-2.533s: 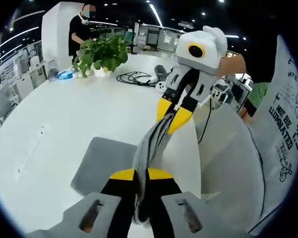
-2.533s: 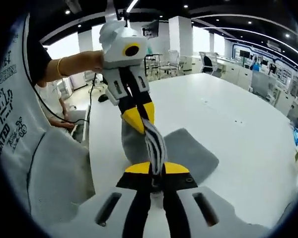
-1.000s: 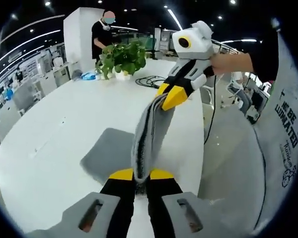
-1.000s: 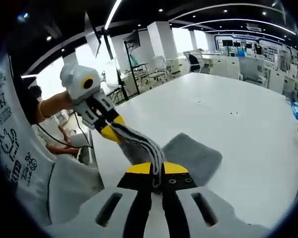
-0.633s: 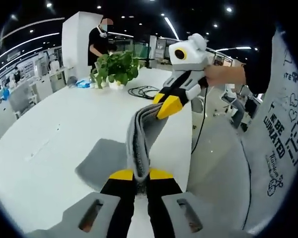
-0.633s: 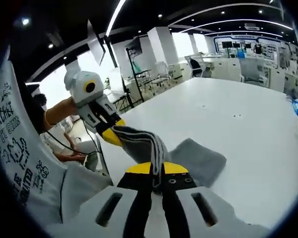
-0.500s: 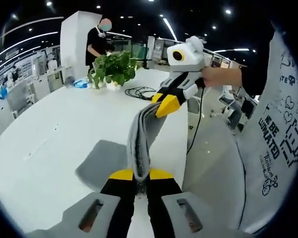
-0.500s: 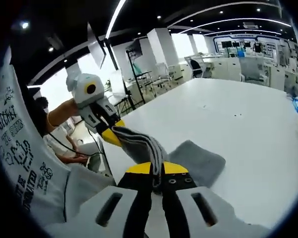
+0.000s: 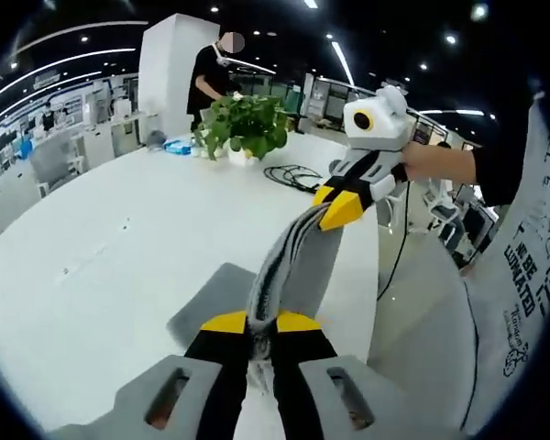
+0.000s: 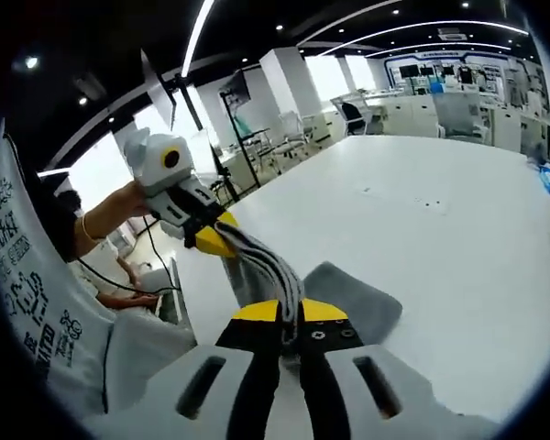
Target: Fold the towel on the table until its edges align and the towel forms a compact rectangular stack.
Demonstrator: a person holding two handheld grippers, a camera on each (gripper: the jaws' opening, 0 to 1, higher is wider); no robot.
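Left gripper view: the left gripper has its yellow-tipped fingers clamped on one end of the gathered edge of the grey towel; the right gripper enters from the right, its fingers pinched on the other end.
Towel position: the held edge is stretched as a ridge between the two grippers, raised above the white counter; the rest hangs down and lies flat on the counter near its front edge.
Background, left to right: a potted plant, a person standing behind it, a coil of black cable.
Right gripper view: the left gripper comes in from the left, held by a hand; the right gripper grips the striped, bunched edge of the towel between closed fingers.
Risk, slip: the edge is bunched into several layers, so one layer could slide out of a pinch and leave the corners uneven.
Risk, skew: if one gripper leads the other, the fold would likely land crooked and the edges would not meet.
Risk, counter edge: the towel lies close to the near edge, so a pull toward the person could drag it off.
Writing: the person's white garment carries black print; "LUMINATED" is partly legible in the left gripper view, the rest too distorted to read.
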